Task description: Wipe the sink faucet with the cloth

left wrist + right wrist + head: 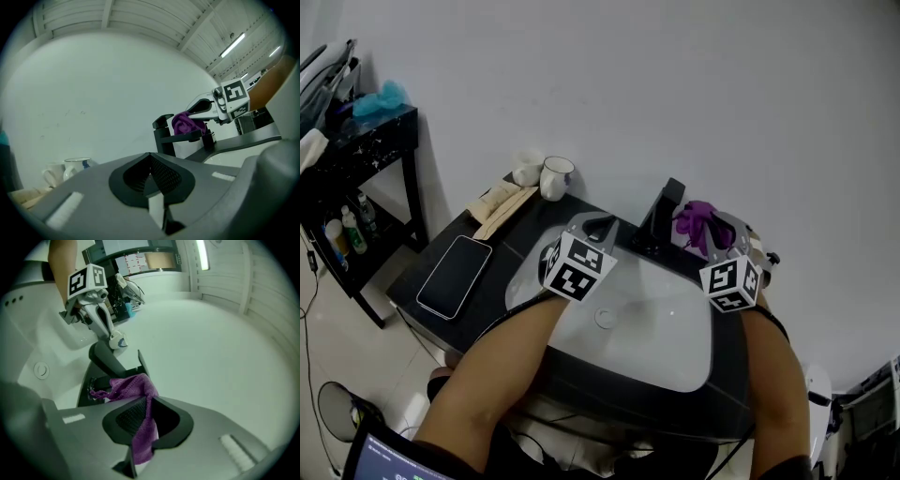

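Purple cloth (127,387), clamped in right gripper (144,422), rests against faucet (106,360).

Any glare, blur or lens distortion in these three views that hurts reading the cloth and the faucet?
Head view: evenly lit and sharp, with a faint sheen on the sink. Left gripper view: strong fisheye, dark corners, blown-out ceiling lights; the faucet is clear. Right gripper view: same fisheye, greenish cast; the cloth in the right claw is sharp.
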A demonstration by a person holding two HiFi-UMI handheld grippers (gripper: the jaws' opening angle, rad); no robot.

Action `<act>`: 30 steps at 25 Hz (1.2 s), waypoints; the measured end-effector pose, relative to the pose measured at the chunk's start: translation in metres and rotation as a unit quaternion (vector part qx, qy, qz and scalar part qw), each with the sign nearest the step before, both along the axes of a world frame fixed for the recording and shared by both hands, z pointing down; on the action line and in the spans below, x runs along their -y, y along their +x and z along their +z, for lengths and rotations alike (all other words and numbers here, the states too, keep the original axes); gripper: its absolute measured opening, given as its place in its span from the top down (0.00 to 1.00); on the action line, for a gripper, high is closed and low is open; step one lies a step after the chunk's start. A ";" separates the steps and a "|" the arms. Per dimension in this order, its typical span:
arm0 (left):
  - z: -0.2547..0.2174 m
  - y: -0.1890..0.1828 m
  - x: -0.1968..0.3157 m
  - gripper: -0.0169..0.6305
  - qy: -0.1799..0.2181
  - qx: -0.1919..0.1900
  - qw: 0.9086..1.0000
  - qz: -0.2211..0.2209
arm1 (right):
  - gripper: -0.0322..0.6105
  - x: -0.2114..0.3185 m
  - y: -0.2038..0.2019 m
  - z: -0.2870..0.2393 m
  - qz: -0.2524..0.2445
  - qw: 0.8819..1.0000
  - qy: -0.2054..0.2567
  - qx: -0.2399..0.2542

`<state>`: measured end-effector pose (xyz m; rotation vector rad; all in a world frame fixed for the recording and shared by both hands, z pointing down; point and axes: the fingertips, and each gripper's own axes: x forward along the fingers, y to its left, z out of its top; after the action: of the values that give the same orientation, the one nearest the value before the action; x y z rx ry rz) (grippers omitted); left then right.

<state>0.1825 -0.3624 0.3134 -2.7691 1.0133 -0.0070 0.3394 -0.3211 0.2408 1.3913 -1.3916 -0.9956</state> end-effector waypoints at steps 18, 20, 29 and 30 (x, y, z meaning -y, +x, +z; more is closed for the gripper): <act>-0.010 -0.003 0.008 0.95 -0.013 -0.037 0.999 0.001 | 0.89 0.056 -0.007 0.037 0.006 0.999 -0.039 -0.021; -0.009 -0.002 0.009 0.95 -0.013 -0.038 0.999 0.002 | 0.89 0.057 -0.007 0.049 0.003 0.999 -0.046 -0.028; -0.008 0.000 0.011 0.95 -0.011 -0.036 0.999 0.003 | 0.88 0.055 -0.009 0.099 -0.002 0.995 -0.094 -0.044; -0.008 0.000 0.011 0.95 -0.012 -0.036 0.999 0.002 | 0.88 0.054 -0.010 0.109 -0.003 0.993 -0.105 -0.056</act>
<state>0.1821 -0.3736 0.3050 -2.8116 1.0300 0.0821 0.3297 -0.3752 0.3501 1.1596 -1.3762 -0.8897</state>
